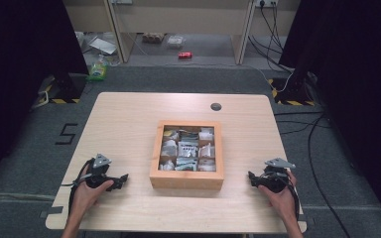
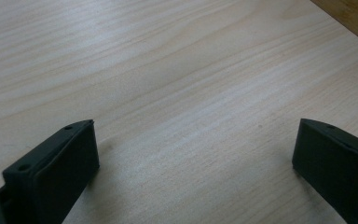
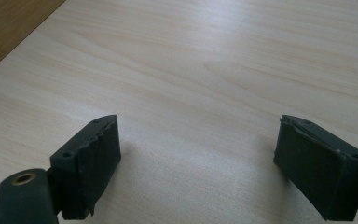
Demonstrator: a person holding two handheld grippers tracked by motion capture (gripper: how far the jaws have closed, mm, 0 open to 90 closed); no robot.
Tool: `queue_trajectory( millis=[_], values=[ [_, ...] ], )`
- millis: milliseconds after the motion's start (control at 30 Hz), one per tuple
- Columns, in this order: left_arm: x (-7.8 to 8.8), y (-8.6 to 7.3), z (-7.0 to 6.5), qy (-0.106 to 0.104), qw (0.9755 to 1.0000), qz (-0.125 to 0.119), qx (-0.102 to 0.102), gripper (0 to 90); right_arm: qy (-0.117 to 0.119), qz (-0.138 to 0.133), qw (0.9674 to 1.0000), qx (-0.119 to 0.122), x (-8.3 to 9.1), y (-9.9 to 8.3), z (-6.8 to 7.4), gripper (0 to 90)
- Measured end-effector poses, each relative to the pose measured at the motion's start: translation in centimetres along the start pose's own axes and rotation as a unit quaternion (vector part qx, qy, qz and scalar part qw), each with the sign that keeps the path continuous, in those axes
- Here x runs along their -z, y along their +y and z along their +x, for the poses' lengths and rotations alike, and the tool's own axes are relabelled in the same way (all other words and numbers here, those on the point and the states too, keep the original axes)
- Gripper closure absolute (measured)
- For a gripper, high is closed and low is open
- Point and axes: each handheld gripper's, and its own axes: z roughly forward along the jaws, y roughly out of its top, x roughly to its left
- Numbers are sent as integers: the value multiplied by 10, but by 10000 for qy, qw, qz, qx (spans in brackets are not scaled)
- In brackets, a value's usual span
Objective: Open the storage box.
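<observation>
High view: a wooden box (image 1: 187, 156) with a grid of compartments sits a little toward the near edge of the tabletop (image 1: 124, 119), roughly centred between its left and right edges. The compartments hold small pale packets (image 1: 187, 148); what they are is too small to tell. The left gripper (image 1: 121, 180) rests near the near-left corner and the right gripper (image 1: 252, 177) near the near-right corner, each held in a hand and each pointing inward at the box. The box lies between the two tools, to the right of the left one and to the left of the right one. The gap on the right looks slightly smaller, though both are well apart from the box walls, so either hand could reach in first — the box is square, so no long axis favours one side.

Left gripper view: the two black jaws stand wide apart over bare wood with nothing between them — released. A darker strip of the box (image 2: 354, 18) crosses the top right corner.

Right gripper view: its jaws likewise stand spread and empty above the tabletop, with the box wall (image 3: 9, 28) in the top left corner.
</observation>
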Motion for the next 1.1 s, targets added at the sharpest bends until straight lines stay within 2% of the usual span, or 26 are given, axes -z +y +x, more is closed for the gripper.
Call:
queue_trajectory(
  millis=[200,300,500,667,733,800,867,1033,1100],
  values=[
    [0,0,0,-4,10000,0,5,0,94,-28,10000,17,0,0,3,177],
    [0,0,0,-1,10000,-1,0,0,277,-72,9996,-76,2,2,6,199],
    [0,0,0,-1,10000,-2,3,0,335,-224,9992,-52,9,7,11,207],
    [0,0,0,-2,10000,-3,3,0,528,-361,9979,-76,17,13,22,214],
    [0,0,0,-3,10000,-2,-3,0,621,-408,9972,1,22,13,33,222],
    [0,0,0,-5,10000,6,-11,0,651,-412,9970,38,23,12,36,223],
    [0,0,0,2,10000,0,-2,0,775,-381,9960,208,28,5,47,230],
    [0,0,1,8,10000,1,1,0,905,-480,9941,351,39,0,57,251],
    [0,0,1,8,10000,-2,4,0,1022,-577,9920,461,41,1,64,273]
  ],
)
